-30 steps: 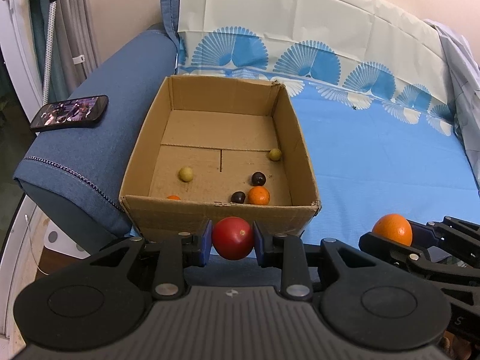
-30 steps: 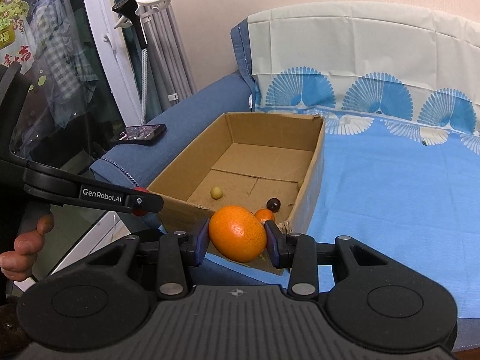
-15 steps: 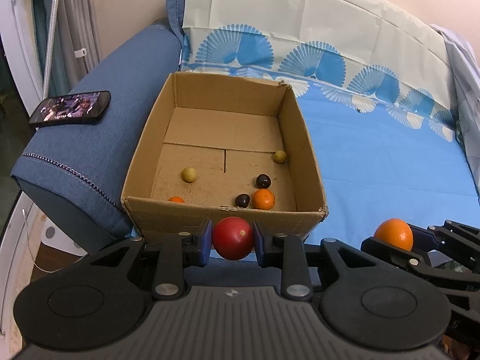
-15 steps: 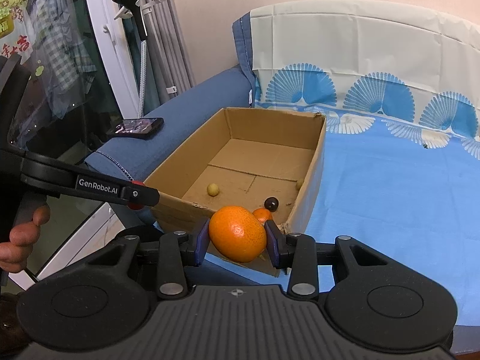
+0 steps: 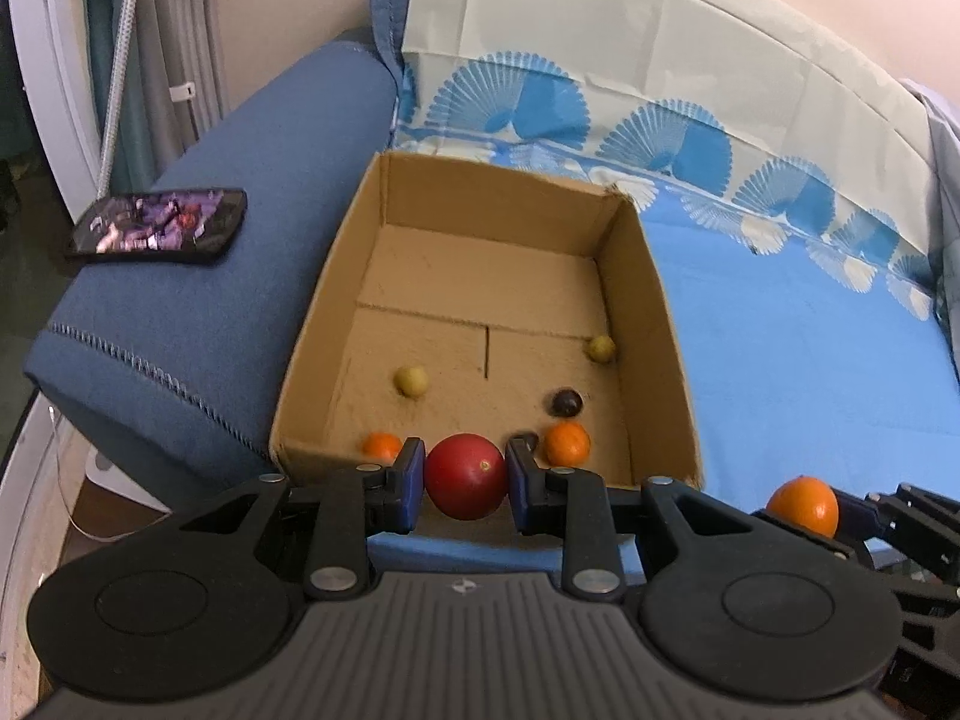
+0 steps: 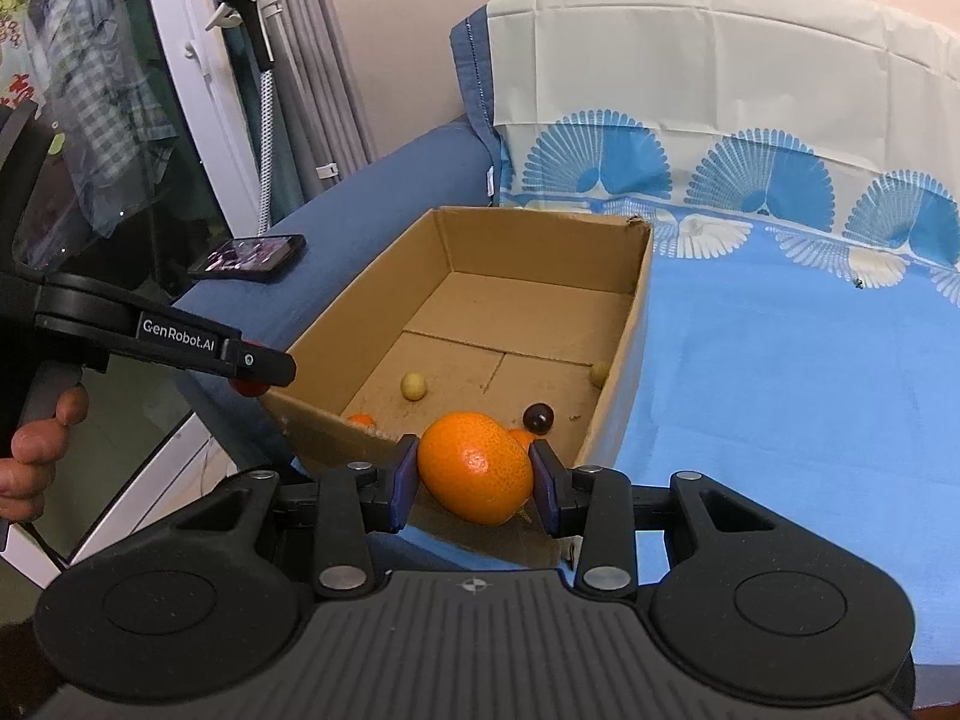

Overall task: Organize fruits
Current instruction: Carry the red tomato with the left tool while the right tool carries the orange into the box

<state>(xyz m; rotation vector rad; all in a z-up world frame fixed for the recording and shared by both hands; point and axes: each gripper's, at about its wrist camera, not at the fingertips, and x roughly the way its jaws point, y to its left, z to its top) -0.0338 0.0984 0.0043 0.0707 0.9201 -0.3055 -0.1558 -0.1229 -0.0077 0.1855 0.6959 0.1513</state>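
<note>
You've brought both grippers closer to the box (image 5: 657, 324) over the last sec; its near edge now sits right at the fingertips in both views. Left gripper (image 5: 465, 477) is clamped on the red fruit (image 5: 465, 476), just short of the near edge. Right gripper (image 6: 474, 474) is clamped on the orange (image 6: 474, 467), by the near-right corner. Inside, small fruits (image 5: 411, 381) lie toward the near wall. Nothing dropped yet; next is prob. carry over the edge & release.

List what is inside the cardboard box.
Inside the cardboard box: two yellow-green fruits, two small oranges, one dark fruit. The left gripper covers the near floor, half hiding a second dark one.
</note>
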